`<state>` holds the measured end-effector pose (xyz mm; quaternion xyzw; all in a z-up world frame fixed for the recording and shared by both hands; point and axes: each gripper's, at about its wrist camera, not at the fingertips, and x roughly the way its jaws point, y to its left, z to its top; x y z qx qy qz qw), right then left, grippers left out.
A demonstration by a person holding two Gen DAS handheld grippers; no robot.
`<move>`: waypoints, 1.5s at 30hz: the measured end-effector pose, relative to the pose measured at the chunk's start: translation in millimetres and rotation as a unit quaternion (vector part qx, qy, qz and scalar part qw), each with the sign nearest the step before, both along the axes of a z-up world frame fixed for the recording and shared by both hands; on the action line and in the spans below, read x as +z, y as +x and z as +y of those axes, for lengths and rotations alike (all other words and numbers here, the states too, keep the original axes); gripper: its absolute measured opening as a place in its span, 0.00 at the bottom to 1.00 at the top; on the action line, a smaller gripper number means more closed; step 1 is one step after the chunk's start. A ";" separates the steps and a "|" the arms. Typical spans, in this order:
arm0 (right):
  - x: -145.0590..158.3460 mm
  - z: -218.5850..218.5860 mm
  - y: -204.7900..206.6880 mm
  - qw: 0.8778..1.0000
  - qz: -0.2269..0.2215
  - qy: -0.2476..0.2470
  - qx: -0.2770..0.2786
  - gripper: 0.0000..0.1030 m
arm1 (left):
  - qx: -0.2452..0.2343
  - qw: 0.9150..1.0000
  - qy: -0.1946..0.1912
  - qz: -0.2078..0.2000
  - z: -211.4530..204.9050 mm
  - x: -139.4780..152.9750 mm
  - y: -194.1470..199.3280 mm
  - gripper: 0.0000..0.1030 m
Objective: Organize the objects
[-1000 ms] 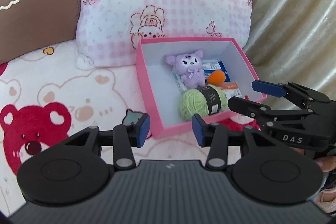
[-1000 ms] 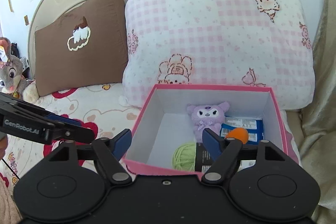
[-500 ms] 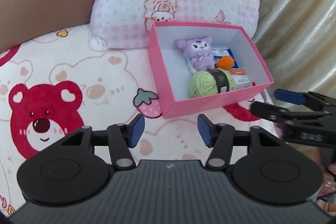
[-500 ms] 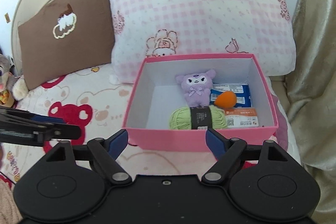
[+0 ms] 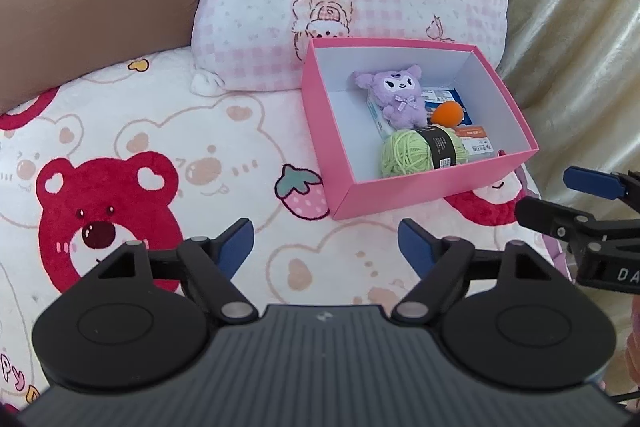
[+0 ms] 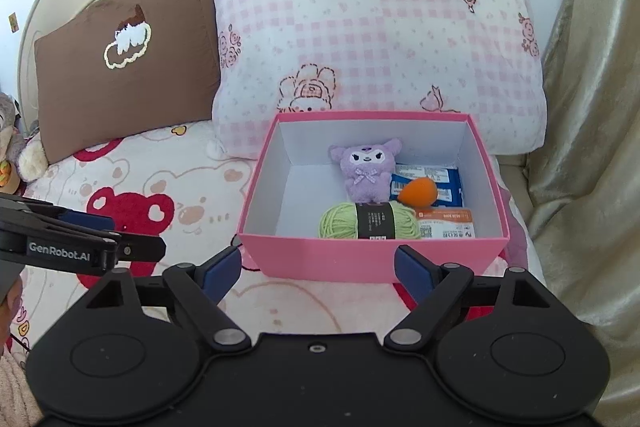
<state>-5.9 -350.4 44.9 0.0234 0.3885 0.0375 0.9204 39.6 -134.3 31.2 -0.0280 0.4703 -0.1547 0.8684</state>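
The open pink cardboard box (image 6: pixel 372 259), holding a purple plush toy (image 6: pixel 366 169) and green yarn ball (image 6: pixel 368 221), sits on the bed just ahead of the right claw (image 6: pixel 318 269). The left claw (image 5: pixel 326 247) lies farther off. Both are empty, jaws opening.

"GenRobot.AI" stands in white on the side of the left gripper (image 6: pixel 120 239), at the left edge of the right wrist view. White letters "DA", cut off by the frame, show on the right gripper (image 5: pixel 560 203). Print on the yarn band (image 6: pixel 375 221) and the orange-topped packet (image 6: pixel 446 225) is too small to read.
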 end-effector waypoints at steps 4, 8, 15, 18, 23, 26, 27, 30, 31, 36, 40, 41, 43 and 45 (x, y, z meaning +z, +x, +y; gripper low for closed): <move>-4.5 -0.5 0.8 1.000 0.013 -0.006 -0.021 0.88 | 0.002 1.000 -0.008 0.015 0.8 -2.7 0.5 0.83; -7.8 -0.1 2.0 0.999 0.023 -0.011 -0.028 0.88 | 0.007 1.000 -0.004 0.022 0.4 -6.0 1.2 0.85; -8.6 1.6 4.4 0.999 0.039 -0.010 -0.025 0.93 | 0.016 0.999 -0.006 0.029 1.9 -8.2 1.1 1.00; -8.9 2.1 4.1 0.999 0.045 -0.004 -0.021 0.93 | 0.017 0.999 0.012 0.038 0.8 -10.0 1.5 1.00; -9.4 6.1 3.7 0.998 0.054 0.001 -0.010 0.94 | 0.025 0.998 0.017 0.052 6.0 -14.1 1.0 1.00; -11.6 7.2 4.4 0.998 0.063 0.016 -0.003 0.94 | 0.032 0.998 0.021 0.056 8.6 -15.9 0.7 1.00; -12.6 8.1 4.4 0.998 0.066 0.017 -0.003 0.94 | 0.033 0.997 0.022 0.061 9.6 -16.8 1.5 1.00; -14.3 11.9 4.0 0.998 0.069 0.005 -0.003 0.94 | 0.037 0.996 0.028 0.072 11.1 -19.8 3.9 1.00; -15.1 13.1 3.9 0.998 0.070 0.000 -0.003 0.94 | 0.039 0.996 0.032 0.074 11.5 -20.7 4.1 1.00; -17.5 16.9 4.3 0.997 0.072 -0.022 -0.006 0.94 | 0.046 0.994 0.046 0.082 14.3 -24.3 4.1 1.00; -22.5 21.0 6.0 0.996 0.079 -0.037 -0.008 0.94 | 0.032 0.996 0.046 0.076 13.3 -23.7 1.4 1.00; -24.0 21.8 6.5 0.996 0.080 -0.039 -0.010 0.94 | 0.027 0.996 0.045 0.076 13.1 -23.5 1.6 1.00; -27.8 23.4 7.3 0.995 0.084 -0.042 -0.013 0.93 | 0.024 0.996 0.046 0.075 13.3 -23.9 1.3 1.00; -30.8 24.7 8.0 0.995 0.090 -0.042 -0.015 0.93 | 0.025 0.996 0.044 0.078 13.8 -24.8 1.5 1.00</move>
